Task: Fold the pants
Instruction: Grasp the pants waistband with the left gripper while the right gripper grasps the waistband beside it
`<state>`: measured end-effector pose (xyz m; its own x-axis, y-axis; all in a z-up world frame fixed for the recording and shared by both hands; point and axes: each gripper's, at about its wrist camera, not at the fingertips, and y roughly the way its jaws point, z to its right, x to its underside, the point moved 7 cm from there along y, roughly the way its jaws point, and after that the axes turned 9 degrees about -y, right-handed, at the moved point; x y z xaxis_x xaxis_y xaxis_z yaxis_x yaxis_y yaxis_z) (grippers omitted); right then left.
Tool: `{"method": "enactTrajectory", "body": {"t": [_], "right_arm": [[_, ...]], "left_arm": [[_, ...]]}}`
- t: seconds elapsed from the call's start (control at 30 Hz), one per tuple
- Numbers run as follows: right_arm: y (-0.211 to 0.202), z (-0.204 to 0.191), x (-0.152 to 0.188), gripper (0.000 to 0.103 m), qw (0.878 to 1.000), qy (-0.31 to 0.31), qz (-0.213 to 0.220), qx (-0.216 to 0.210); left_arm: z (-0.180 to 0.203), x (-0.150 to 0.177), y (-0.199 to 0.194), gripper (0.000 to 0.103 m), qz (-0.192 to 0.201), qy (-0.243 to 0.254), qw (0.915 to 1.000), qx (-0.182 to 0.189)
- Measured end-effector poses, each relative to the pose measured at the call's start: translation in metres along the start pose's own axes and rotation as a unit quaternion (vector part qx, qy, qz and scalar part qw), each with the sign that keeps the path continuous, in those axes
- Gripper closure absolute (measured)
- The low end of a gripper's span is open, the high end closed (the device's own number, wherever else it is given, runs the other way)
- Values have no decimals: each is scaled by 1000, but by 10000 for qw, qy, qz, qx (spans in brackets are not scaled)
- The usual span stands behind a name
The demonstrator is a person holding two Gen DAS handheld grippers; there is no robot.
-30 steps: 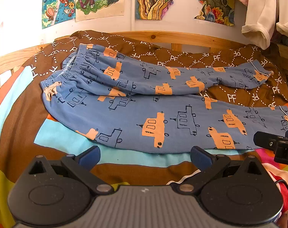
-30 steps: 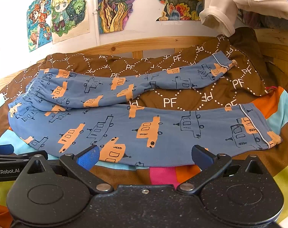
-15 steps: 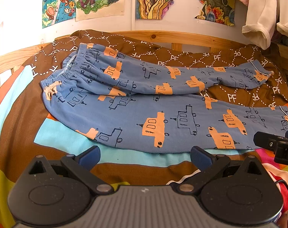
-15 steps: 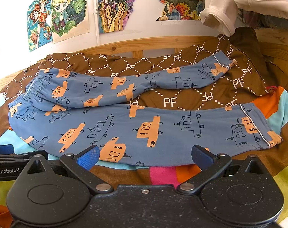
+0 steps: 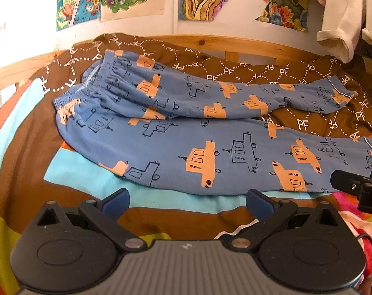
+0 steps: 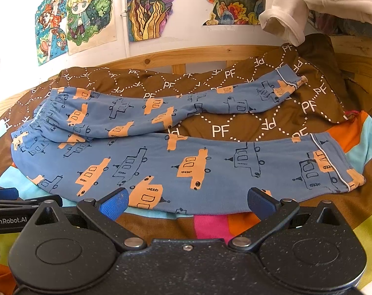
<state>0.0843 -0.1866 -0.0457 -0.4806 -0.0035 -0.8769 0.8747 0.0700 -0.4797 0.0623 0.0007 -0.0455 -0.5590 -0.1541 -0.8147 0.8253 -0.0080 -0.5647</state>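
Pants (image 5: 210, 132) in blue, printed with orange and outlined vehicles, are lying spread across a bed, the elastic waistband (image 5: 87, 93) sitting toward the left and the two legs running off to the right; the far leg is angling away from the near one, so a wedge of brown blanket is showing between them in the right wrist view. Under the far leg that brown blanket (image 6: 235, 123), patterned with white dotted diamonds and the letters PF, is covering the back of the bed, while the near leg is resting on a striped bedcover (image 5: 26, 152) in brown, light blue, orange, pink and yellow-green. A wooden bed rail (image 5: 247, 46) is running along behind the bedding, and above it a white wall is carrying several colourful cartoon drawings (image 6: 87, 17) (one is torn along its edge). Cream-coloured clothing (image 6: 296, 5) is hanging at the upper right. The left tongs (image 5: 187, 200) are hovering released just short of the near leg's lower edge, their blue tips well apart and gripping nothing. The right tongs (image 6: 186, 202) are likewise standing spread wide and empty, tips overlapping the hem of the near leg in view, though whether they are touching the cloth cannot be told.
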Motion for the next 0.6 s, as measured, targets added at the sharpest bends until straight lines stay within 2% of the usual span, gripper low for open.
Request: {"method": "enactTrajectory", "body": {"t": [0.1,0.2,0.33,0.47,0.6], "right_arm": [[2,-2,-5,1,9999,-72,-7,-73],[7,-1,-18,1,9996,-149,34,-249],[20,1,-47,1,9946,-727,196,-712],[40,13,-85,1,9852,-1204,-35,-1216],[64,36,-141,1,9792,-1471,-291,-1368]], "left_arm": [[-1,-7,4,0,-72,-103,9999,47],[1,-23,8,0,26,-45,9999,112],[2,-55,15,0,239,20,9992,322],[-3,-97,28,0,433,78,9983,383],[-2,-145,49,0,623,191,9971,398]]}}
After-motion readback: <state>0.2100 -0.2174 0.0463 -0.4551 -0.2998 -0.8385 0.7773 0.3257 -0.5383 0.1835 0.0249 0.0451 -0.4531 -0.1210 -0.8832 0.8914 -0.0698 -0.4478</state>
